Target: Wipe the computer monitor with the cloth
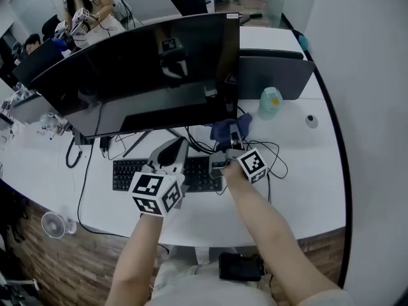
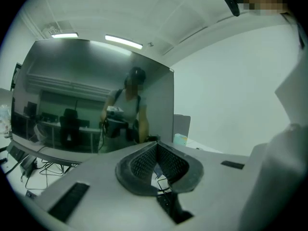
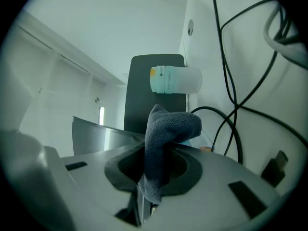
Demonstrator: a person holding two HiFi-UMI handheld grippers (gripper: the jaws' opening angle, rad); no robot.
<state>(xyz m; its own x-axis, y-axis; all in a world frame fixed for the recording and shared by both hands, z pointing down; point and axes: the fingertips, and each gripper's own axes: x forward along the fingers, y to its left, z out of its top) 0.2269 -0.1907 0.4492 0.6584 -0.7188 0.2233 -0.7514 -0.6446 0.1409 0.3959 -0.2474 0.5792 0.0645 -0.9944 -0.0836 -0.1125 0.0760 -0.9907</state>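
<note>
The wide dark monitor [image 1: 146,69] stands on the white desk [image 1: 299,183], with its lower edge just beyond both grippers. My right gripper [image 1: 234,140] is shut on a dark blue cloth [image 1: 228,128] below the screen's right corner. In the right gripper view the cloth [image 3: 166,138] stands up, folded over, between the jaws of that gripper [image 3: 154,150]. My left gripper [image 1: 171,150] hovers over the keyboard, shut and empty. The left gripper view looks past its closed jaws [image 2: 155,150] at the monitor [image 2: 91,105], which reflects a person.
A black keyboard [image 1: 127,174] lies under the grippers, with cables [image 1: 271,152] looping to its right. A white and green bottle [image 1: 270,101] stands before a second grey monitor back [image 1: 274,75]. A small fan [image 1: 54,225] sits at the desk's near left. People sit at the far left.
</note>
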